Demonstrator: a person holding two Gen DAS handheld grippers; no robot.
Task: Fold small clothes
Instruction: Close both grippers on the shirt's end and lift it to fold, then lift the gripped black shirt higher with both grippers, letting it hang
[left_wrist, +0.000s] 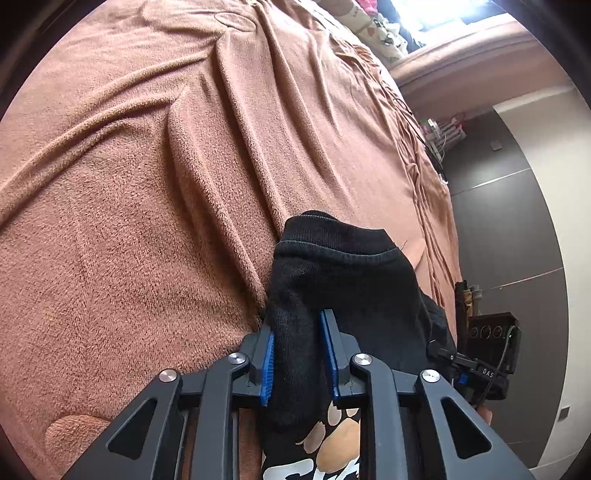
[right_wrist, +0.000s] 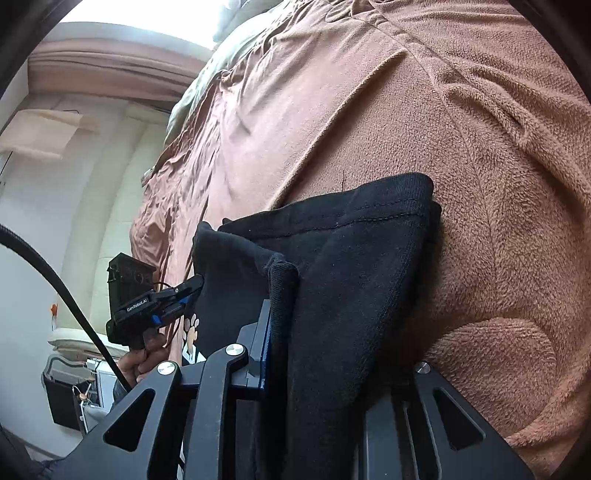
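While the small black knit garment with a tan paw print and white lettering (left_wrist: 343, 280) hangs between both grippers, no fold is visible yet; judged early in the task, lift-and-spread stage.

Garment: held in the air over the bed, not lying on it. In the left wrist view a hemmed edge runs across at 12 o'clock of the jaws, and the print shows at 6 o'clock, partly hidden by the gripper body. In the right wrist view (right_wrist: 354, 258) a stitched hem crosses the top and the cloth bunches in vertical pleats.

Left gripper (left_wrist: 297, 350): jaws narrow, blue pads pinching a strip of the black cloth. Seen from the right wrist view at 9 o'clock (right_wrist: 192, 291), clamped on the far edge.

Right gripper (right_wrist: 291, 332): one blue pad presses against the cloth; the other finger is hidden under the fabric. Cloth drapes from it, so judged gripping.

Background: brown fleece blanket (left_wrist: 147, 184) on the bed, wrinkled, filling 9 to 1 o'clock.

Remaining, as judged: lay the garment flat on the blanket, smooth it, fold it, set aside. Other small clothes: none identifiable.
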